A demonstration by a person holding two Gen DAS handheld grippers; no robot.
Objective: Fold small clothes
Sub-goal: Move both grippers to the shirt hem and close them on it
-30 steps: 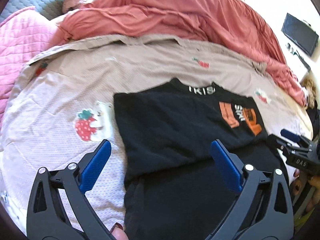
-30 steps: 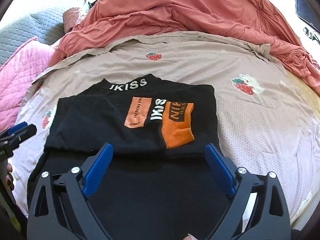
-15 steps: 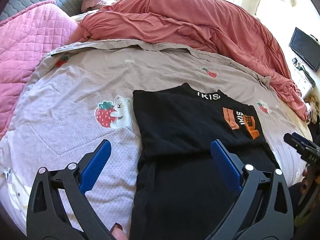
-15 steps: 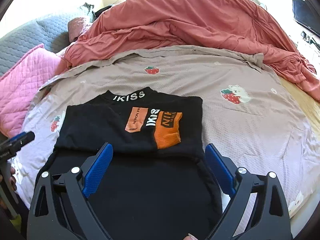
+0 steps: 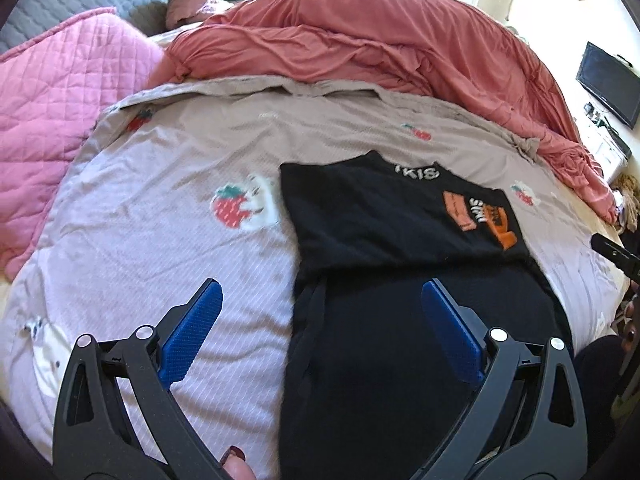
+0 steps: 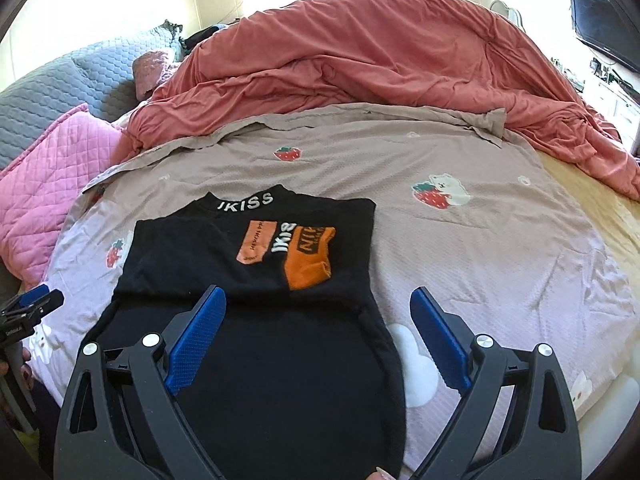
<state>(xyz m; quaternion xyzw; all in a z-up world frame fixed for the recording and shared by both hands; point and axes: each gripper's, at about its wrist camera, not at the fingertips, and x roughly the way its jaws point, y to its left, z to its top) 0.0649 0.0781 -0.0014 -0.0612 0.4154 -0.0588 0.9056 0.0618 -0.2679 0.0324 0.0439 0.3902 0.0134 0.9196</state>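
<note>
A black shirt [image 5: 384,240] [image 6: 256,340] with orange patches and white collar lettering lies flat on the bed, its sleeves folded in over the chest. My left gripper [image 5: 320,300] hangs open above the shirt's left edge, nothing between its blue pads. My right gripper [image 6: 318,304] is open too, held over the shirt's lower right part. In the right wrist view the left gripper's tip [image 6: 32,304] shows at the far left; the right gripper's tip [image 5: 616,252] peeks in at the right of the left wrist view.
The shirt rests on a pale sheet [image 6: 480,248] printed with strawberries and bears. A rumpled red duvet [image 6: 380,68] is piled behind it, with a pink quilted pillow [image 5: 60,96] at the left. A dark screen [image 6: 604,24] stands far right.
Both grippers have pulled back and risen from the shirt, which looks smaller in both views. Both stay open. The shirt has not moved.
</note>
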